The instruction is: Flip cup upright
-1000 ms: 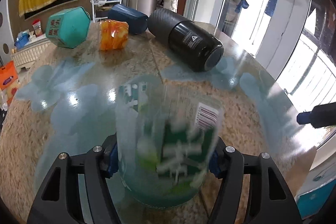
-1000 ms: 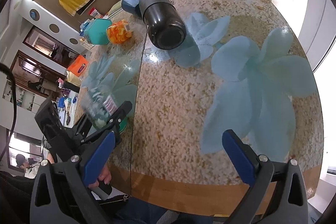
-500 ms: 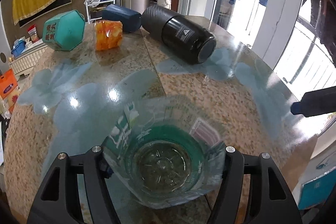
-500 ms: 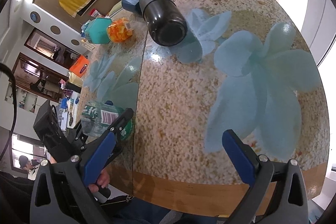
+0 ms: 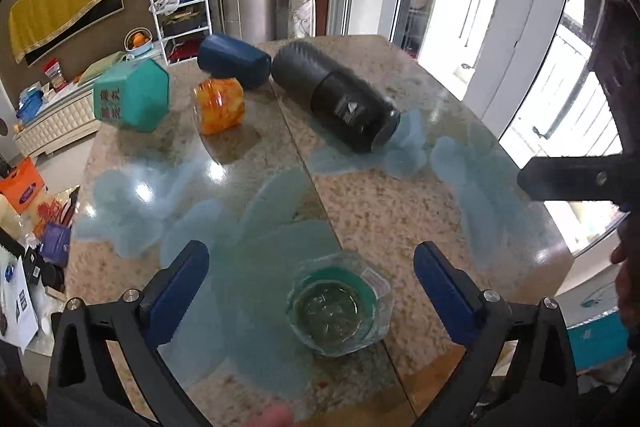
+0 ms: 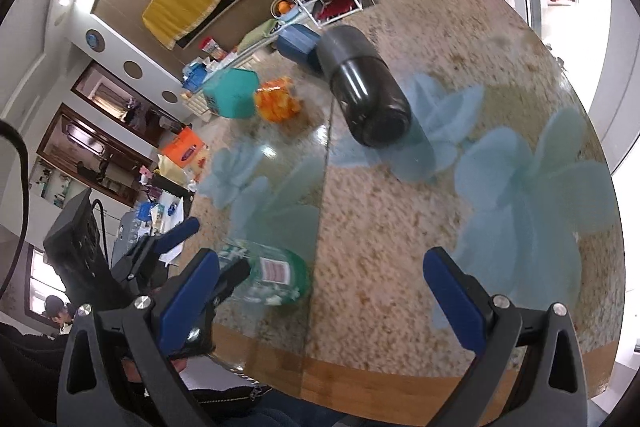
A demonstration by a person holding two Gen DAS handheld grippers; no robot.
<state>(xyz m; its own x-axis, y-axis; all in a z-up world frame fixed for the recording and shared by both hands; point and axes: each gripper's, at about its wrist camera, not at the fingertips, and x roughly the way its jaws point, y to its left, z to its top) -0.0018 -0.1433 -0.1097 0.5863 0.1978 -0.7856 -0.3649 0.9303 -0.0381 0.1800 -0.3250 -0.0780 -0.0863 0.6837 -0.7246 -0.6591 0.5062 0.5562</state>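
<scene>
A clear glass cup [image 5: 341, 301] with a green label stands upright, mouth up, on the table near its front edge. My left gripper [image 5: 312, 283] is open and empty, its blue pads wide apart on either side of the cup, not touching it. The cup also shows in the right wrist view [image 6: 272, 277], low left, with the left gripper's fingers beside it. My right gripper [image 6: 320, 287] is open and empty above the front edge of the table.
A black flask [image 5: 340, 103] lies on its side at mid table. Behind it lie a dark blue cup [image 5: 234, 61], an orange cup [image 5: 219, 106] and a teal hexagonal cup [image 5: 132, 97]. The round stone table [image 5: 400, 211] has blue flower prints.
The left gripper turned the cup mouth-up, set it on the table, opened and drew back. The right gripper stayed open and barely moved.
</scene>
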